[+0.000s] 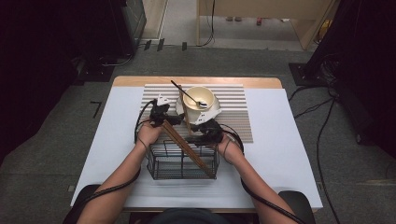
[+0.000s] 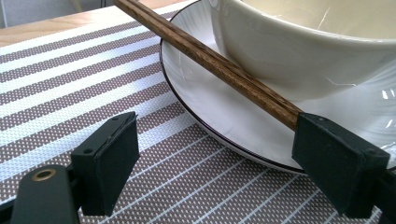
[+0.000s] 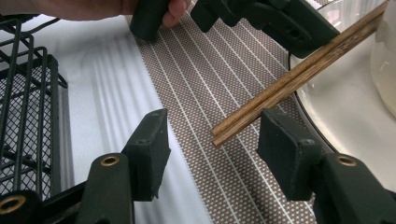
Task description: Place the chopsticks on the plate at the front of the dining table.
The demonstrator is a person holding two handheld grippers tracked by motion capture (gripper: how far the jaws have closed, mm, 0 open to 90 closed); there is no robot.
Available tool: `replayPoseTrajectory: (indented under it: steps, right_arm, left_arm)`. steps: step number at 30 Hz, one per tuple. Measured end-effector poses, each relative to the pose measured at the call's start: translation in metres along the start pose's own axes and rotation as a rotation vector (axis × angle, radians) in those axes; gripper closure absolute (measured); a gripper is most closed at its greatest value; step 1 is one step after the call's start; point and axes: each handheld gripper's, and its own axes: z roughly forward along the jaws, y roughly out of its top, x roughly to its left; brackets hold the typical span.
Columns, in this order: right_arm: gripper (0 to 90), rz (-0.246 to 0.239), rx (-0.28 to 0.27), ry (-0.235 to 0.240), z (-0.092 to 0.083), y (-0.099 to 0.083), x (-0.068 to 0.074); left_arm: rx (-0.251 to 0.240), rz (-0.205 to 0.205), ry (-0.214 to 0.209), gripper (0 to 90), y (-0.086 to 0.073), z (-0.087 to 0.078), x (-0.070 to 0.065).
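Right gripper point(image 3: 212, 140) gapes around untouched chopsticks point(image 3: 280, 88).

In the left gripper view, the cream bowl point(image 2: 299, 51) and white plate point(image 2: 219, 107) run off the top and right edges. The chopsticks point(image 2: 210, 60) leave the frame at the top, their near end hidden behind one black jaw. In the right gripper view, the wire basket point(image 3: 28, 107) is cut off at the left.

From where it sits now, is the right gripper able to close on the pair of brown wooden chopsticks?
Probably yes. The right gripper has its jaws open, and the near ends of the brown wooden chopsticks lie right between them above the striped placemat, with nothing in between. The left gripper sits farther up the sticks.
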Motion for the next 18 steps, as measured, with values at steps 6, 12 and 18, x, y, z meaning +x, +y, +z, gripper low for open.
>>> replayPoseTrajectory:
  steps: [6,12,18]
  right_arm:
    - [43.6,-0.013,0.001,0.007,0.0026,0.0014,0.0016]
    - [44.0,-0.022,0.006,0.014,0.0059,0.0015,0.0015]
    - [46.3,-0.035,0.014,0.015,0.0098,0.0017,0.0021]
  left_arm:
    - [0.000,-0.003,0.005,15.2,0.0000,-0.0004,0.0019]
    - [0.000,-0.003,0.007,15.2,0.0001,-0.0008,0.0028]
    - [-0.001,-0.005,0.010,15.2,0.0002,-0.0013,0.0038]
